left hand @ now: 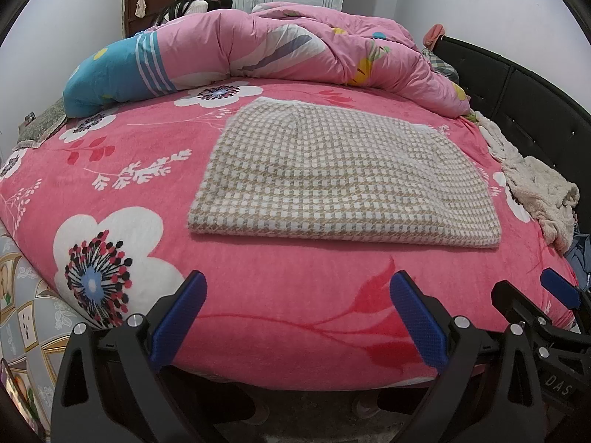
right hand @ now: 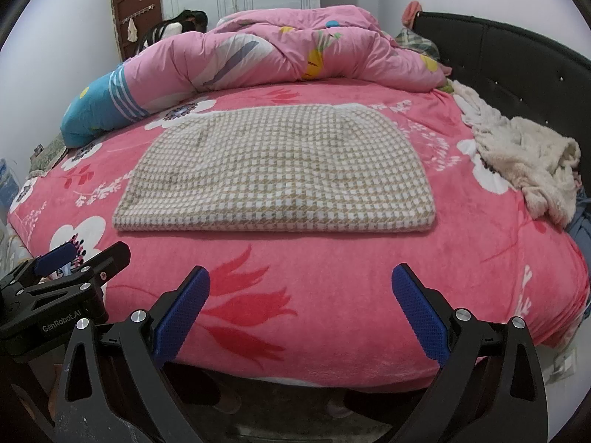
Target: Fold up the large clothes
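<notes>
Left wrist view puts the checked garment (left hand: 343, 181) in the middle of the frame, lying flat on the pink flowered bedspread (left hand: 110, 170) and already doubled over, its thick folded edge nearest you. Your left gripper (left hand: 295, 317) sits at the bottom of the frame, jaws spread wide and holding nothing, well short of the cloth. In the right wrist view your right gripper (right hand: 301, 312) is just as wide and empty, again short of the near edge. If another fold is due, take the two near corners together, pinch through all the layers, lift evenly and lay them square on the far edge. Keep clear of the pink quilt (left hand: 288, 51) at the top and the cream fleece (right hand: 524, 162) at right.
</notes>
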Available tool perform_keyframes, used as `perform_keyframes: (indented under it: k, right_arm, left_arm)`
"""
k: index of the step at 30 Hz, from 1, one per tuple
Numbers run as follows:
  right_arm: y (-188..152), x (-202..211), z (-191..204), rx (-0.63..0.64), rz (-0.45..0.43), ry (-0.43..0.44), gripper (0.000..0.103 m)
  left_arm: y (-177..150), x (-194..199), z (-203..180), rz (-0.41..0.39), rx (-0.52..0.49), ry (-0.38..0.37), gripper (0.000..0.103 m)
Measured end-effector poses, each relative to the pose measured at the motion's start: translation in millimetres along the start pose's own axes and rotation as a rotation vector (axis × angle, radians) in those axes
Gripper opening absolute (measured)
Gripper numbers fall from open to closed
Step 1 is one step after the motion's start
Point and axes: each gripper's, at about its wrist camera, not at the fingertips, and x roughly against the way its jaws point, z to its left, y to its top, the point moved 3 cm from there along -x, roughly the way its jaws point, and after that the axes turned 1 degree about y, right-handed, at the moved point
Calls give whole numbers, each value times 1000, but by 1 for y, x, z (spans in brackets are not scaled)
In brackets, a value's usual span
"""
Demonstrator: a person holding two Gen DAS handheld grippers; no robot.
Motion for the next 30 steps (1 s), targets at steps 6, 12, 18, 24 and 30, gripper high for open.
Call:
perform_keyframes:
  k: [6, 12, 18, 24, 30]
  right_arm:
    - [0, 0, 0, -1, -1, -1, 95]
    - [0, 0, 1, -1, -1, -1, 95]
    - [0, 0, 0, 0, -2, 0, 95]
    - [0, 0, 1, -2, -1, -1, 95]
    - [0, 0, 1, -1, -1, 0, 95]
  left_arm:
    - [0, 0, 0, 1, 1, 0, 98]
    - [0, 0, -1, 0, 0, 2, 98]
    - [0, 0, -2, -3, 3, 4, 98]
    - [1, 0, -1, -2, 3, 4, 98]
    - [1, 0, -2, 0, 4, 3, 98]
